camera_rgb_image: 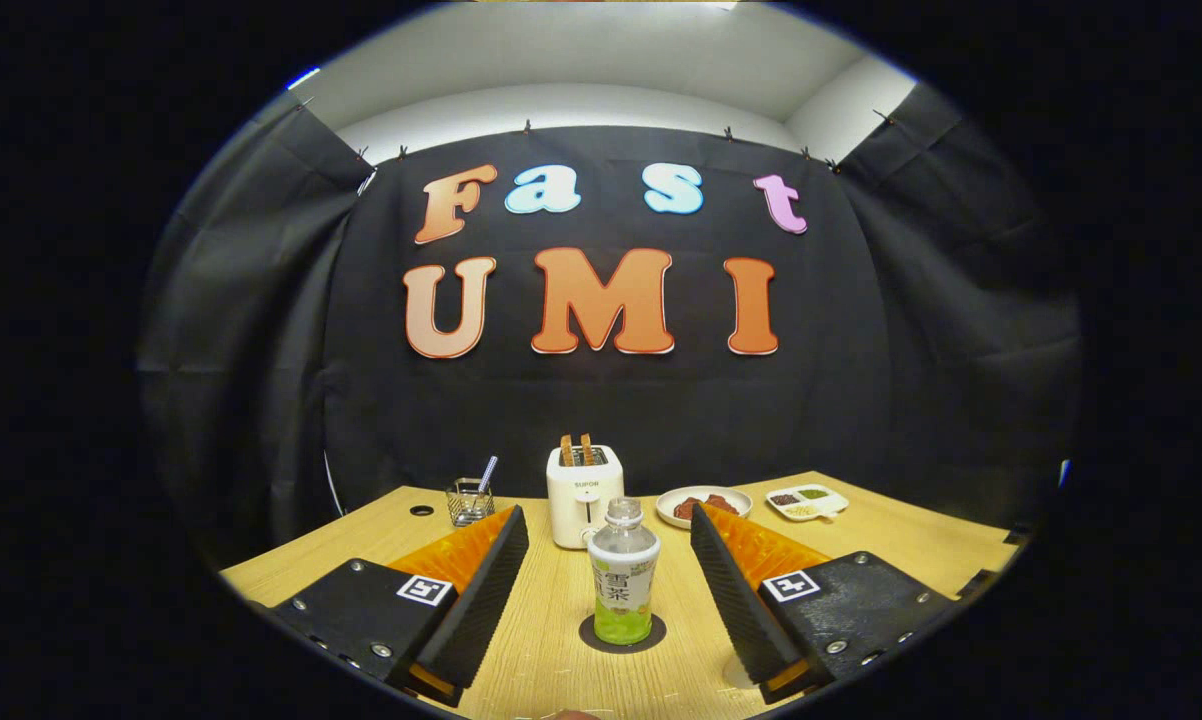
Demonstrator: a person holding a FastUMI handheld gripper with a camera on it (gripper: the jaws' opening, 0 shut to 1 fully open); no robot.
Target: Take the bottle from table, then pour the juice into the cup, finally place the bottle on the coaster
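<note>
The claw (609,590) is spread wide, the juice bottle (622,585) standing between its fingers on the dark coaster (651,637); judged from this, placing looks done; next comes drawing clear.

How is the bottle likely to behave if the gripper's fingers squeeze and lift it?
The bottle, upright on a dark coaster between the open gripper fingers, looks like thin clear plastic, so it may flex. Only its bottom holds green liquid: probably light. Tall and narrow, it could tip if nudged high.
</note>
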